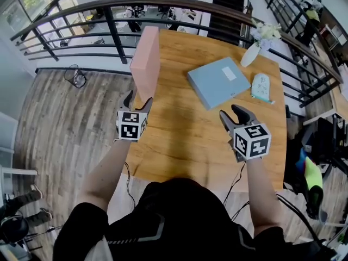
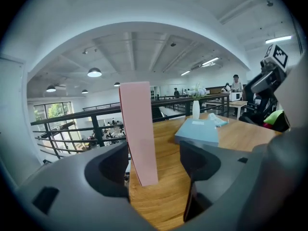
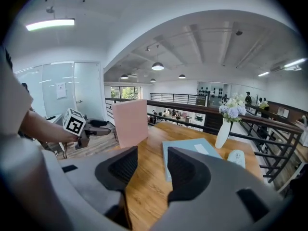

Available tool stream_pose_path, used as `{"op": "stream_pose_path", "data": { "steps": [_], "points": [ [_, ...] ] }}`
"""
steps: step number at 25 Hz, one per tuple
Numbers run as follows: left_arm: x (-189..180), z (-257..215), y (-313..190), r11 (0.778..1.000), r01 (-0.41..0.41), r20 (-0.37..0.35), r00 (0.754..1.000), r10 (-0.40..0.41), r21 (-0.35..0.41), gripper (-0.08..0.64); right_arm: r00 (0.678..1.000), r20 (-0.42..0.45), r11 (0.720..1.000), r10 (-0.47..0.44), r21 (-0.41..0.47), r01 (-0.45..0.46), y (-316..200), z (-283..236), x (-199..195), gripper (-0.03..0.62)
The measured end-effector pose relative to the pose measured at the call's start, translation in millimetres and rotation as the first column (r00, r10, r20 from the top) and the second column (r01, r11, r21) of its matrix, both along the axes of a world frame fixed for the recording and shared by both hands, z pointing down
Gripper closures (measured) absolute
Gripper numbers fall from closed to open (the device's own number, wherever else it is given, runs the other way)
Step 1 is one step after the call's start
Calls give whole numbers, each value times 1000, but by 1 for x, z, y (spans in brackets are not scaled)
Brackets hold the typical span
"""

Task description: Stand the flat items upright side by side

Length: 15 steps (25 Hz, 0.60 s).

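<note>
Left tongs stand with their jaws spread wide, and the lower edge of the pink flat item sits in the gap between them, closer to the left jaw. Bare wood shows between the item and the right jaw, so neither pad presses on it. Right tongs hover over the near right part of the bench with the jaws partly apart and nothing between them; only the wooden top and the blue item show beyond the gap. Each pair of tongs is held in one of the person's hands, and both point away from the body and somewhat downward. The bench is a long wooden top running away from the person, with a black railing curving round its far end and left side and a plank floor to its left. On the left part of the bench the pink flat item stands upright on its edge, broad face turned toward the right side. The blue flat item lies flat on the bench to its right and a little farther back, well apart from the pink one and turned at an angle to the bench edges. A white vase with pale flowers stands at the far right corner. Just beside the blue item's right edge lies a small pale teal-and-white object, too small to identify.
</note>
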<state>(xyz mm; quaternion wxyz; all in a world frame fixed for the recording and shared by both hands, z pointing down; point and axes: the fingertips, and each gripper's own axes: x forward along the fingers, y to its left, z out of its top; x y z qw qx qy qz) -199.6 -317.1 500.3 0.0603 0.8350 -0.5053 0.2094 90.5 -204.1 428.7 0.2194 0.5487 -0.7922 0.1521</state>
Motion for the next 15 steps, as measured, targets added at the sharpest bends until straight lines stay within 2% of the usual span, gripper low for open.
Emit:
{"op": "stream_pose_path", "data": {
  "steps": [4, 7, 11, 15],
  "points": [
    [30, -11, 36, 1000, -22, -59, 998, 21, -9, 225, 1000, 12, 1000, 25, -6, -25, 6, 10, 25, 379],
    [60, -14, 60, 996, -86, -52, 995, 85, -19, 225, 998, 44, 999, 50, 0, -50, 7, 10, 43, 376],
    [106, 0, 80, 988, -110, -60, 993, 103, -110, 225, 987, 112, 993, 114, 7, -116, 6, 13, 84, 336],
    [153, 19, 90, 977, -146, -57, 989, 138, -158, 225, 975, 136, 984, 177, -18, -176, 2, 30, 132, 334]
  ]
}}
